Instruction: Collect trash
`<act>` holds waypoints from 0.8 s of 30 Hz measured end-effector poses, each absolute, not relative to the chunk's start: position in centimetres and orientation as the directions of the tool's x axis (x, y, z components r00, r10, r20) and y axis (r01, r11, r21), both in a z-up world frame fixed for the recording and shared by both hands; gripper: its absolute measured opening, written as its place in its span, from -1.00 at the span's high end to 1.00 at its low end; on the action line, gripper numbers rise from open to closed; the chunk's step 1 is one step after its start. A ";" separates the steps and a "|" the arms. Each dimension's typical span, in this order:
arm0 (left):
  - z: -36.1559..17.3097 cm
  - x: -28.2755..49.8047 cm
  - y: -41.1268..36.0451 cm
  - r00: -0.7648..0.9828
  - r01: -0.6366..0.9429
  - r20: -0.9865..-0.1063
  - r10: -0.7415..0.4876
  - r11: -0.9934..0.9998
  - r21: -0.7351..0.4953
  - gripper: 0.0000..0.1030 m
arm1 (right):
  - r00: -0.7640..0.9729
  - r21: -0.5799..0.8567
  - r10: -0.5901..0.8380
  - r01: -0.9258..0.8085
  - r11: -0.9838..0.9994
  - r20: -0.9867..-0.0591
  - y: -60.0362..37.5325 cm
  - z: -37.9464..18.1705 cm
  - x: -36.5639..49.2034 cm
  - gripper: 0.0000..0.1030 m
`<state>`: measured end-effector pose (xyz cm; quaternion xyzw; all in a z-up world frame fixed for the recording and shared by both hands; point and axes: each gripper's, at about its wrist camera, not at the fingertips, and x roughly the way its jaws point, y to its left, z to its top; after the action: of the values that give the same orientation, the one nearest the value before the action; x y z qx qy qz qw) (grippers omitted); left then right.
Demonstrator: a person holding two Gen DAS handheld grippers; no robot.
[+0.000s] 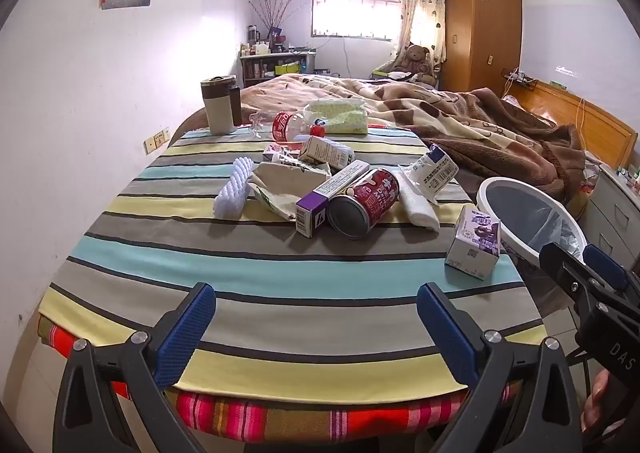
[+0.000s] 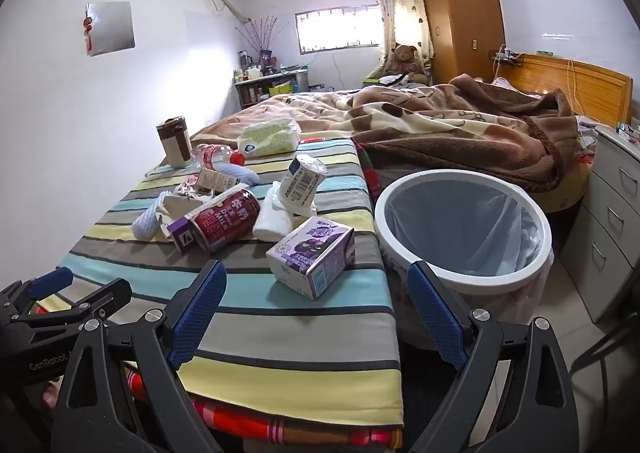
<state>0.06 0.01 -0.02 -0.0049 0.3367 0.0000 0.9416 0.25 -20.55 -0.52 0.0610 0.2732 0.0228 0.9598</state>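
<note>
- Your left gripper hangs over the near edge of the table, jaws spread wide with nothing between them.
- Your right gripper is also wide open and empty, poised above the table's near right corner, beside the bin.
- The table wears a striped cloth in yellow, blue, grey and white bands; a red plaid layer shows beneath its front hem.
- The trash sits mid-table: a red milk can lying on its side, touching a purple-ended carton box, with crumpled paper and a white foam net sleeve to the left.
- A purple drink carton lies apart from the pile, nearest the right edge.
- A white plastic pouch and a folded white tissue lie behind that carton.
- At the far end stand a brown-and-cream mug, a clear bottle with a red cap on its side, and a tissue pack.
- The white-rimmed bin, lined with a clear bag, stands on the floor touching the table's right side.
- Beyond lies a bed with a brown blanket, a teddy bear, a wooden wardrobe and a curtained window.
</note>
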 end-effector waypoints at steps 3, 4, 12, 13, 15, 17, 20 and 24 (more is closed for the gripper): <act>0.0 0.0 0.0 0.781 -0.005 -0.625 -0.004 1.000 -0.012 -0.98 | 0.851 0.127 0.071 -0.006 0.992 -0.520 -20.6 -0.4 0.1 -0.82; 0.0 0.0 0.0 0.780 -0.004 -0.626 -0.006 1.000 -0.013 -0.98 | 0.852 0.126 0.069 -0.004 0.992 -0.518 -20.6 -0.3 -0.1 -0.82; 0.1 0.5 0.0 0.777 0.002 -0.629 -0.009 1.000 -0.011 -0.99 | 0.842 0.116 0.059 0.004 0.993 -0.536 -20.7 -0.3 0.4 -0.82; 0.0 0.4 0.0 0.777 0.004 -0.629 -0.009 1.000 -0.010 -0.98 | 0.842 0.115 0.058 0.005 0.993 -0.537 -20.7 -0.3 0.4 -0.82; -0.2 0.2 -0.3 0.779 0.001 -0.627 -0.003 1.000 -0.004 -0.98 | 0.842 0.113 0.056 0.006 0.994 -0.537 -20.8 -0.2 0.2 -0.82; -0.3 0.3 -0.3 0.780 0.000 -0.626 -0.002 1.000 -0.003 -0.98 | 0.842 0.114 0.054 0.009 0.993 -0.537 -20.6 -0.2 0.2 -0.82; -0.2 0.1 -0.4 0.781 0.003 -0.625 -0.003 1.000 -0.001 -0.98 | 0.841 0.113 0.054 0.008 0.994 -0.539 -20.7 -0.1 0.1 -0.82; -0.3 0.2 -0.4 0.778 0.003 -0.628 -0.004 1.000 -0.003 -0.98 | 0.841 0.108 0.051 0.009 0.994 -0.538 -20.6 -0.1 0.1 -0.82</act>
<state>0.17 -0.41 -0.32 -0.0007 0.3329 -0.0019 0.9430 0.06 -20.57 -0.12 0.0533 0.2814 0.0110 0.9580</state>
